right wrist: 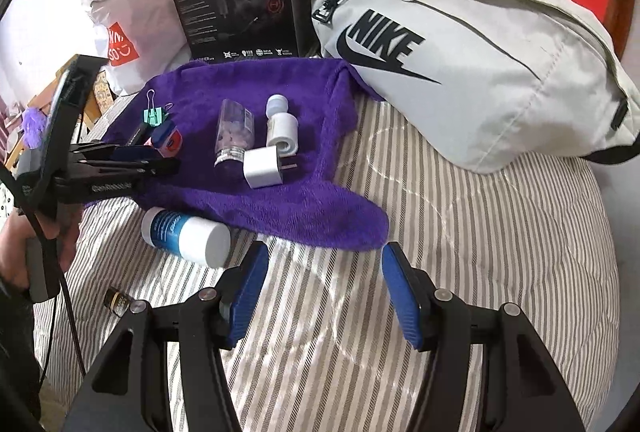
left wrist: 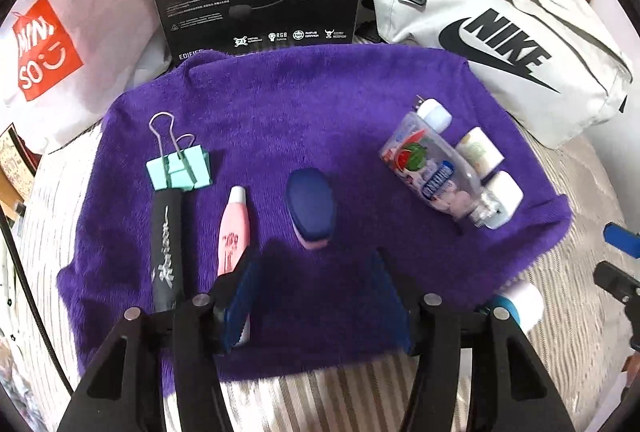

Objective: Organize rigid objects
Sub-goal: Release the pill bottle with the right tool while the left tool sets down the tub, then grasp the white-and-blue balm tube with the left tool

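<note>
While most small items are already gathered on the purple towel (right wrist: 280,199), a blue-and-white bottle (right wrist: 186,232) is left just off its near edge, and a small brown vial (right wrist: 116,299) farther off. Both the left gripper (left wrist: 316,296) and right gripper (right wrist: 324,296) are held wide, empty.

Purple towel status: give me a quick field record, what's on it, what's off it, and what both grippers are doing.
surface: purple towel spread on striped bedding
left group on towel: teal binder clip, black tube, pink tube, blue-lidded jar
right group on towel: clear candy bottle, small white bottle, white charger plug
off towel: blue-and-white bottle lying on bedding; small dark vial
left gripper: open, empty, low over towel's near edge
right gripper: open, empty, over bedding
</note>
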`<state>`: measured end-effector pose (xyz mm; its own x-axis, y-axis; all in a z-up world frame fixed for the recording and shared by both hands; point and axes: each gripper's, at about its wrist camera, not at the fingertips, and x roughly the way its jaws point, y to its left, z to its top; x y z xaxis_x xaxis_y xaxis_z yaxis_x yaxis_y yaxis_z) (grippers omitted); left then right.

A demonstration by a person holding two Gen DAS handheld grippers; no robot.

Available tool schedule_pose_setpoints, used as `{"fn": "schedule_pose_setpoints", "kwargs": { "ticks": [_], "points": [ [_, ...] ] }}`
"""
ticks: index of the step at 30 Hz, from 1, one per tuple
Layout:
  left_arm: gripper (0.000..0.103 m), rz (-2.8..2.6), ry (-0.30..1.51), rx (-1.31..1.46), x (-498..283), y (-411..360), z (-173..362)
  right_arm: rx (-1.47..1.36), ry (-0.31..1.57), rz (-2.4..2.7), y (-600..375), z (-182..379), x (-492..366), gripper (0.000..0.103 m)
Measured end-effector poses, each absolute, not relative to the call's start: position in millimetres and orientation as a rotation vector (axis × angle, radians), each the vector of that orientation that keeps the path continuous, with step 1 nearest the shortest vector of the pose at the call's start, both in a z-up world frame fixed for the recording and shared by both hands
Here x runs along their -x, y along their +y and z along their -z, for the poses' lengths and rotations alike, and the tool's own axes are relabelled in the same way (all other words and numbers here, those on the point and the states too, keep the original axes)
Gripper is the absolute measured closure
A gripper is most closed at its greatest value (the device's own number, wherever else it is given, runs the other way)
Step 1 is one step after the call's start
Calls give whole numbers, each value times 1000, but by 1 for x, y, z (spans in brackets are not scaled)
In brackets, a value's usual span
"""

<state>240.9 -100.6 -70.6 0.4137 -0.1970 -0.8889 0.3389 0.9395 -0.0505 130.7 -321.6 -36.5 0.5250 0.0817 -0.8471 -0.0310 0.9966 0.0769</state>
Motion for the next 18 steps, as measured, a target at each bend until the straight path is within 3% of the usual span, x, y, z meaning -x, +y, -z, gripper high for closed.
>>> {"fn": "schedule_pose_setpoints", "kwargs": {
  "ticks": [2, 3, 5, 18],
  "points": [
    [46, 335, 1073, -150, -231, -100, 61, -65, 1022, -63, -324, 37, -126, 42],
    [39, 335, 1069, -152, -227, -101, 56, -73, 1027, -62, -326, 37, -123, 40],
    [33, 338, 1052, -154, -214, -101, 45, -79, 1024, -59, -327, 37, -117, 29],
    [30, 343, 1043, -114, -153, -122, 28, -93, 1025, -46, -333, 31, -71, 24]
  ]
}}
